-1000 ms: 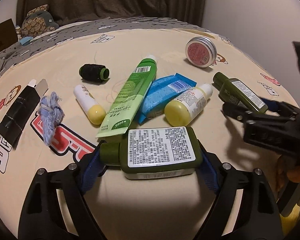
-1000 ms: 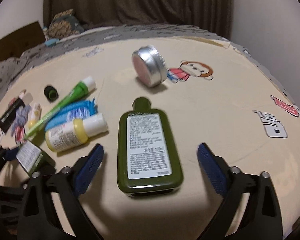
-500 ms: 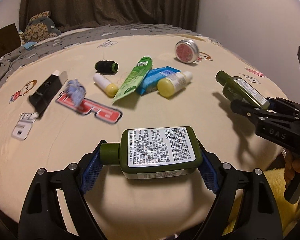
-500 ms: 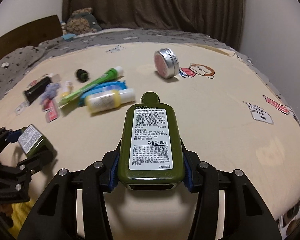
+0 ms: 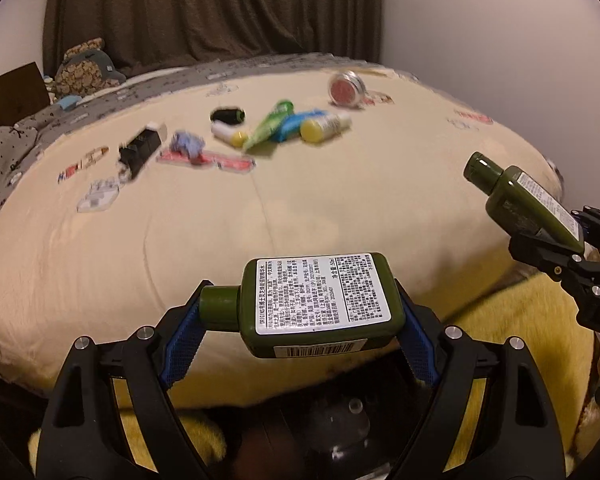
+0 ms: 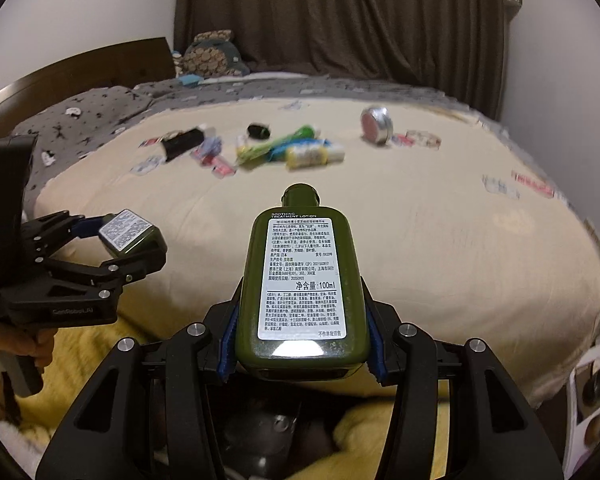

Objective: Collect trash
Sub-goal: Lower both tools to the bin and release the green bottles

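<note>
The small bottle [image 5: 320, 300] is dark green with a white printed label. It lies sideways, cap to the left, clamped between the pads of the left gripper [image 5: 300, 328], above the near edge of the bed. The tall bottle [image 6: 304, 280] is the same green, label up, cap pointing away, clamped at its lower body in the right gripper [image 6: 302, 344]. The other trash stays on the bed far behind: a round tin [image 5: 346, 88], a green tube [image 5: 270, 128], a yellow bottle [image 5: 324, 128], all blurred.

Near half of bed [image 5: 180, 240] bare; clutter cluster [image 5: 284, 128] blocks far half.
</note>
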`<state>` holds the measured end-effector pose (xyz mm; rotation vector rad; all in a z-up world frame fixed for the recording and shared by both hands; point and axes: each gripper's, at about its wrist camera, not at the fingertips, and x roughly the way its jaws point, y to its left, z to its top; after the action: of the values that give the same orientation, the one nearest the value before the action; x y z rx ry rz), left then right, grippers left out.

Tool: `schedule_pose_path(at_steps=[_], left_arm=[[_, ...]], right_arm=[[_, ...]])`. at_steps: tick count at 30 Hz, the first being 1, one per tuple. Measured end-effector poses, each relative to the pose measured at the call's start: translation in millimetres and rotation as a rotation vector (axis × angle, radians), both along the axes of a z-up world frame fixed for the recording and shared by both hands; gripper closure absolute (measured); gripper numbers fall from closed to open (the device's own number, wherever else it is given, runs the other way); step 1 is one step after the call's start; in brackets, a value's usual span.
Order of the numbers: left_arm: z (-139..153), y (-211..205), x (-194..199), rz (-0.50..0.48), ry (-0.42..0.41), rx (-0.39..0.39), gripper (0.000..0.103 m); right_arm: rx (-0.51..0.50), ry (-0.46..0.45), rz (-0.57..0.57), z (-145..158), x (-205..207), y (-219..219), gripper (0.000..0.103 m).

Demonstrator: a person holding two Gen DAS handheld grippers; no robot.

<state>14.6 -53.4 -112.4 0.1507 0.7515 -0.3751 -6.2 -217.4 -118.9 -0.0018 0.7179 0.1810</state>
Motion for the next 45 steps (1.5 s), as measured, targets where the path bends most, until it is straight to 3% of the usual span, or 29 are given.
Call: schedule_pose_path(at_steps=[9,15,24,33,36,38,45], left_arm=[[-57.1,6.8,-25.7,-0.008,0.157,0.037,0.023],[-108.1,3.2,-32.0,-0.033,0.31,0.077,0.023],[-151.8,-3.1,-27.6,-0.055,0.475,0.11,0.023],[-165.5,-1.7,-19.6,-0.066,0.544,0.104,0.022],[-162.6,-1.6,-22.0,-0.067,0.547,0.102,0.022],[-159.6,0.2,-21.5,-0.06,0.538,0.093,0.013],[-143.1,9.8,-18.1,-0.022,0.481,0.049,0.008]], right_arm=[[0.1,0.232,0.047,-64.1,-4.6,13.8,0.053],[0.111,0.375,0.058,-105.8,-0.6,28.8,0.053],[0.131,0.534,0.015,-154.0,13.0,39.7,0.053],[0.151,0.551,0.012,-163.6,24.5,37.3,0.052],[0.163,0.534,0.008,-155.5,27.9,34.9,0.041],[0.173,0.501,0.008,-147.3,28.0,32.3,0.029],[0.164,0.416,-0.025,-121.5,22.5,19.0,0.027]])
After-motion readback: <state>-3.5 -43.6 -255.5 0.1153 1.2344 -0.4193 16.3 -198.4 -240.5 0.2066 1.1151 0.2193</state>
